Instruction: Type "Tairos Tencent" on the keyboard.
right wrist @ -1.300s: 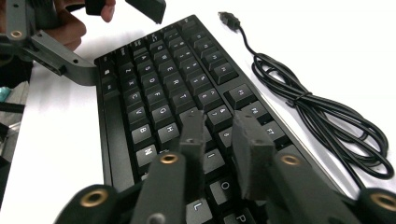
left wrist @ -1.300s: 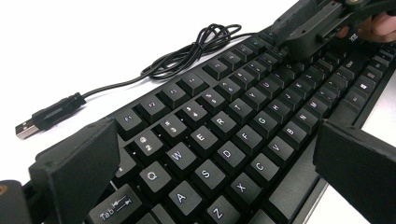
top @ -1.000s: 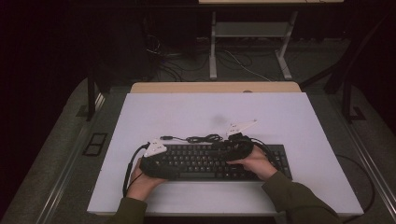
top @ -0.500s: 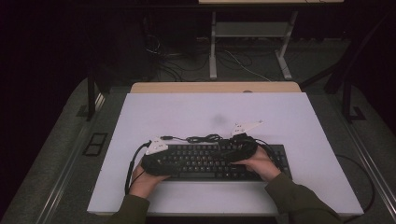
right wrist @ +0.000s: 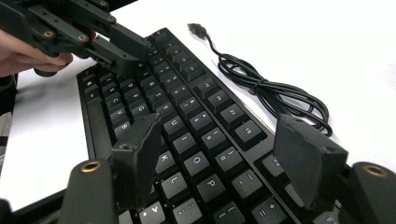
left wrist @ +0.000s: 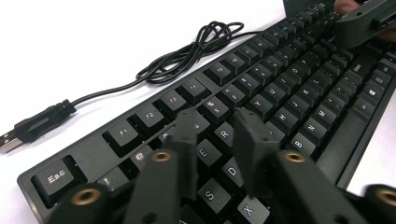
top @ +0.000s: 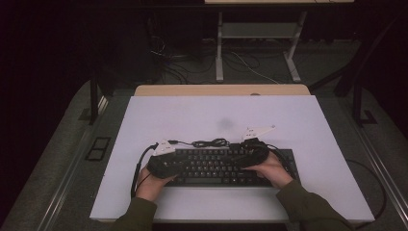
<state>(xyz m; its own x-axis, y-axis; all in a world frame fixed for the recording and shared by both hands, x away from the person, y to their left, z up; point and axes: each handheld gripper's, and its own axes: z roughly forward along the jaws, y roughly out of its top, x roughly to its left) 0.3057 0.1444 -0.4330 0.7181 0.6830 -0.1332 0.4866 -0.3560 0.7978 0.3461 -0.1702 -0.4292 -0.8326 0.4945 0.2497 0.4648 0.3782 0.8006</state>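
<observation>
Left tool (left wrist: 212, 122), jaws just narrowed and empty, hovers over the black keyboard's (top: 216, 166) left keys; right tool (right wrist: 224, 149) gapes wide above its right keys.

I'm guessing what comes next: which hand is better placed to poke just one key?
Probably left. The left tool, jaws just closing with nothing between them, makes a narrow tip over the keyboard's E and R keys. The right tool, jaws just opening and empty, straddles several keys.
</observation>
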